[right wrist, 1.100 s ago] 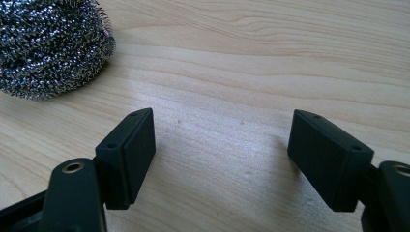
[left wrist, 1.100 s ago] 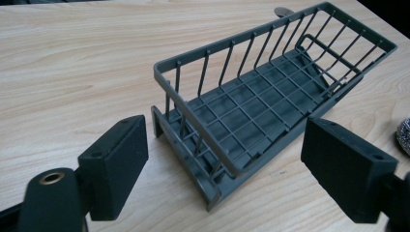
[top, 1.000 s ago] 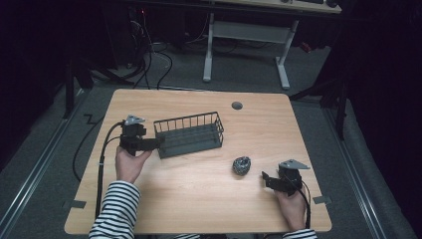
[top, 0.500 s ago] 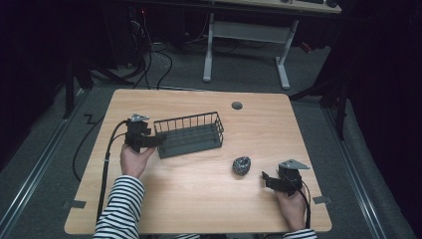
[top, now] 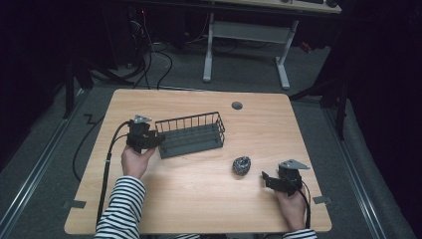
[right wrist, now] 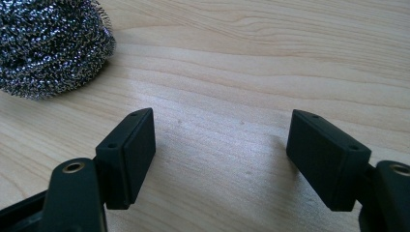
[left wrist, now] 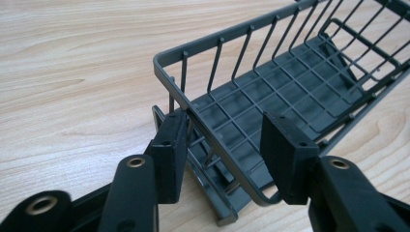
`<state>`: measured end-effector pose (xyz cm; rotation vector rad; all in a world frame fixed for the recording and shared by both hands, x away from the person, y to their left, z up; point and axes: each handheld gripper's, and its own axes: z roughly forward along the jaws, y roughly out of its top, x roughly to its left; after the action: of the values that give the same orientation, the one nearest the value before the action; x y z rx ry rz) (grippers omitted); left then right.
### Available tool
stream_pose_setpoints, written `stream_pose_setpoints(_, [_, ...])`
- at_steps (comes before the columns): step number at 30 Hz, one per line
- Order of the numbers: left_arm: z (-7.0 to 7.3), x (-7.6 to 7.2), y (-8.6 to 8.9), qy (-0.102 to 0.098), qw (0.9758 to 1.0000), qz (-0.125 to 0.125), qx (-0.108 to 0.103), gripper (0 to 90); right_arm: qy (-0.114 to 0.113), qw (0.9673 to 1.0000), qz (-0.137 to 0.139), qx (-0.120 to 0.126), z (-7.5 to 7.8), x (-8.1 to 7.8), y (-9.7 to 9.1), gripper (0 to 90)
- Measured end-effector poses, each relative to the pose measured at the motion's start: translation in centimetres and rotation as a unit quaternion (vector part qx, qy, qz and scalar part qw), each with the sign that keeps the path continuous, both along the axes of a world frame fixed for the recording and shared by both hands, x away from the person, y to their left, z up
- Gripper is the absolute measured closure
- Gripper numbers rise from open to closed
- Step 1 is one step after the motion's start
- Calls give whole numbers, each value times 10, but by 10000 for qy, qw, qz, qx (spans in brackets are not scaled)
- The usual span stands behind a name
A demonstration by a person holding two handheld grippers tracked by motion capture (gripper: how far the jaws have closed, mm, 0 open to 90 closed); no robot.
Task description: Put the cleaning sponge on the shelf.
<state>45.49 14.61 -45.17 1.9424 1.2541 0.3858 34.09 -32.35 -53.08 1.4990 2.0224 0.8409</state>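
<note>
A light wooden table (top: 199, 199) is set in a dark room with floor cables (top: 149, 55). The wire basket (top: 191, 134) rim is straddled by the parted left gripper (left wrist: 225, 140). The right gripper (right wrist: 220, 154) is held wide near a steel scourer (top: 242, 165).

Wooden table (top: 199, 199); behind it, a white-legged desk (top: 244, 35).

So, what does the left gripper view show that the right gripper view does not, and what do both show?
The left gripper view shows the dark grey wire basket, with its end rim passing between the open jaws of the left gripper. The right gripper view shows the steel wool scourer lying ahead and to the side of the right gripper, whose jaws stand open over nothing. Both show the light wooden table and a pair of black jaws.
</note>
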Motion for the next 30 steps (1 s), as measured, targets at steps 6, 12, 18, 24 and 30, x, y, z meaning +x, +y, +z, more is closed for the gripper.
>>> stream_pose_setpoints(6, [0,-4,-7,-50,9999,-109,90,576,-1,10000,1,-2,0,0,0,259])
stream_pose_setpoints(12, [2,-10,-11,-122,9997,-162,143,585,-2,10000,0,-3,0,0,0,260])
stream_pose_setpoints(18, [2,-19,-11,-197,9997,-160,58,593,-4,10000,1,-3,0,0,0,262])
stream_pose_setpoints(24, [3,-24,-13,-217,9995,-211,125,594,-4,10000,2,-3,0,0,0,263])
stream_pose_setpoints(30, [4,-30,-17,-236,9991,-289,212,599,-4,10000,2,-4,0,0,0,263])
